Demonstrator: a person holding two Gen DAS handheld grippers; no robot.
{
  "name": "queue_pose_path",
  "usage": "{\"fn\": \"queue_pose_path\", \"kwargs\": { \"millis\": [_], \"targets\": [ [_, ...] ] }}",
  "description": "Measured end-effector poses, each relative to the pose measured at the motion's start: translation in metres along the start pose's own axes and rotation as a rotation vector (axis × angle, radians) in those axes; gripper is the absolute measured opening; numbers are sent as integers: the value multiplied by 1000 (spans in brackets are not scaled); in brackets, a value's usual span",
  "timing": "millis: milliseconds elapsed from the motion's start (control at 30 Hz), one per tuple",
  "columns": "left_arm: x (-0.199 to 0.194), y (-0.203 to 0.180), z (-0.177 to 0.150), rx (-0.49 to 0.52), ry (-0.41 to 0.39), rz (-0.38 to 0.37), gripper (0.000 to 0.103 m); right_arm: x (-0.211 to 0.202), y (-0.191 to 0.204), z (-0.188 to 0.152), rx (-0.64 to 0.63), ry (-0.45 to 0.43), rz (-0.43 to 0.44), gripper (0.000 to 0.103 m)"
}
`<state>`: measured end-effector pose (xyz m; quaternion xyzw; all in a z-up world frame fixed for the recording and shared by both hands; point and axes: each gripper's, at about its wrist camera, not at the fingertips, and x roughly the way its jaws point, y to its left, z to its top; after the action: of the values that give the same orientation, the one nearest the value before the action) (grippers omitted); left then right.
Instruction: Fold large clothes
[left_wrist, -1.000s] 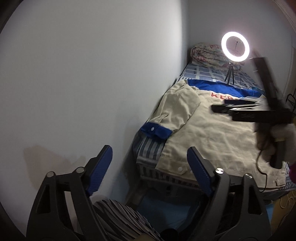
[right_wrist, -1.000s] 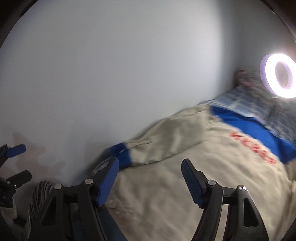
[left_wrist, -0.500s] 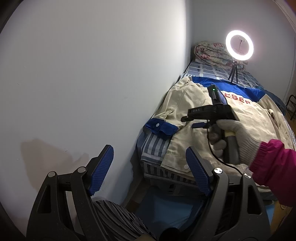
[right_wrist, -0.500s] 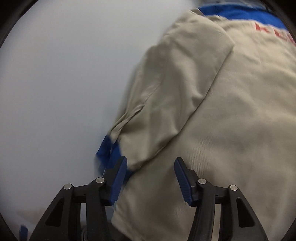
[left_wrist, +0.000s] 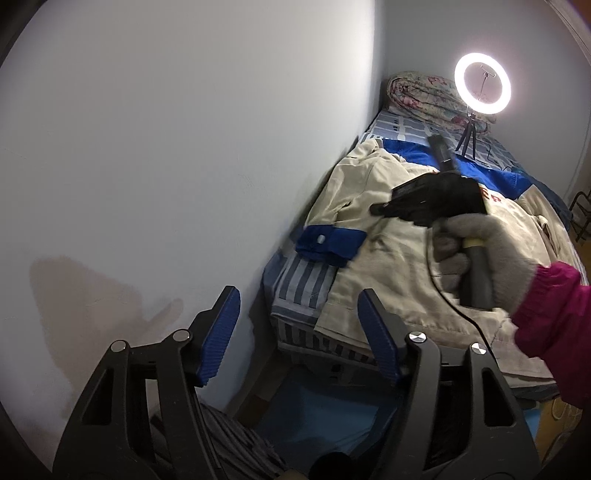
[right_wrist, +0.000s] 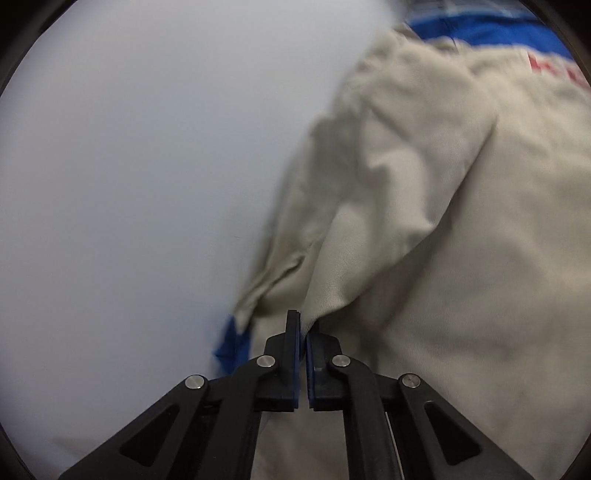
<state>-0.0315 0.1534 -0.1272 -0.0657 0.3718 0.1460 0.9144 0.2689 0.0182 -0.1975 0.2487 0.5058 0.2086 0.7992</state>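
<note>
My right gripper (right_wrist: 302, 325) has just clamped shut on the sleeve fold of the beige cotton jacket (right_wrist: 461, 229) spread on the bed; its blue cuff (right_wrist: 231, 341) blurs. My left gripper (left_wrist: 297, 334), closing slightly, hovers empty.

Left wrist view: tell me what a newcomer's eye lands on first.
The glowing ring light at the far end of the bed, against the corner wall. Then the beige jacket with blue cuffs spread over the bed, and above it the right claw in a gloved hand.
</note>
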Motion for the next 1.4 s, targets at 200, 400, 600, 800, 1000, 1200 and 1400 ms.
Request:
{"fn": "queue_pose_path", "kwargs": {
  "millis": [200, 400, 600, 800, 1000, 1200, 1400],
  "targets": [
    [24, -15, 9, -27, 15, -102, 69, -34, -11, -20, -50, -3, -75, 0],
    [76, -40, 21, -70, 94, -239, 69, -36, -47, -36, 50, 55, -146, 0],
    [154, -40, 33, -229, 224, -321, 69, -34, -62, -26, 50, 63, -121, 9],
    [211, -37, 26, -308, 293, -236, 69, -48, -69, -25, -34, 34, -156, 15],
    [231, -39, 26, -312, 295, -184, 69, -82, -77, -19, -54, -2, -155, 15],
    [243, -30, 25, -405, 295, -214, 69, -85, -83, -15, -68, -5, -162, 15],
    [234, -51, 38, -290, 229, -179, 10, -78, -83, -7, -76, -1, -202, 15]
  ]
}}
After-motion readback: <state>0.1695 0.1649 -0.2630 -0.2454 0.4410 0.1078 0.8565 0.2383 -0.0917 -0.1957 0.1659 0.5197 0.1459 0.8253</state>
